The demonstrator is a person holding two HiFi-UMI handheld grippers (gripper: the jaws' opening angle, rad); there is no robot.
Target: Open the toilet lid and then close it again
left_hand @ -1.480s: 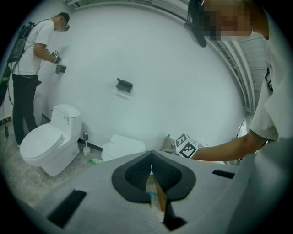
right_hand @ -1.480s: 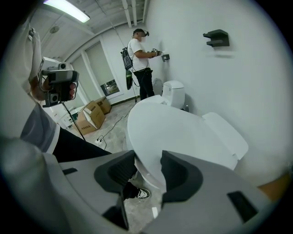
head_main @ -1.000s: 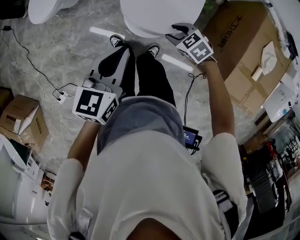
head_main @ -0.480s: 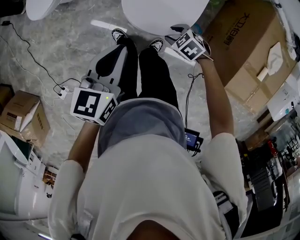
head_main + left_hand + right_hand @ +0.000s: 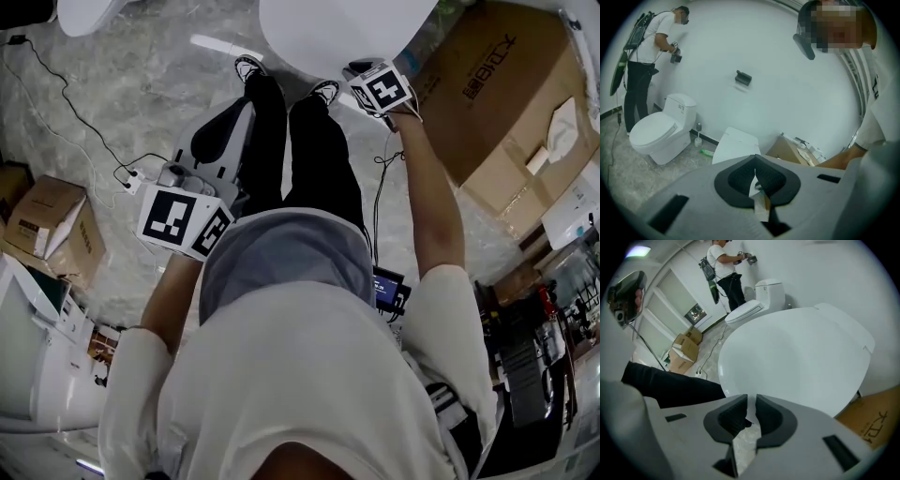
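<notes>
I have the right gripper (image 5: 359, 67) tipped steeply nose-down at the near rim of the toilet lid (image 5: 342, 28), with its marker cube on top. In the right gripper view the jaws have just been closing and now stand only a narrow slit apart. The lid spreads out beyond and above the tips, lying closed, with its hinge end far off to the upper right. A sliver of the white rim shows through the top of the slit, with floor (image 5: 141, 94) below it. The rim looks to lie just past the tips rather than between the pads, and I see nothing pinched there.

The left gripper (image 5: 234, 117) sits lower and well apart from the lid, which lies ahead of it and to its right. In the left gripper view its jaws are together, tips meeting, with nothing between them; the lid shows just above the tips, some way ahead.

The wearer's legs (image 5: 300, 150) in dark trousers stand between the two grippers, with the shoes just short of the lid's rim. A big cardboard box (image 5: 497, 94) lies close to the right of the right gripper. Far ahead and left of the left gripper stands a second toilet (image 5: 661, 133) against the wall, and another person (image 5: 644, 70) stands beside it.
</notes>
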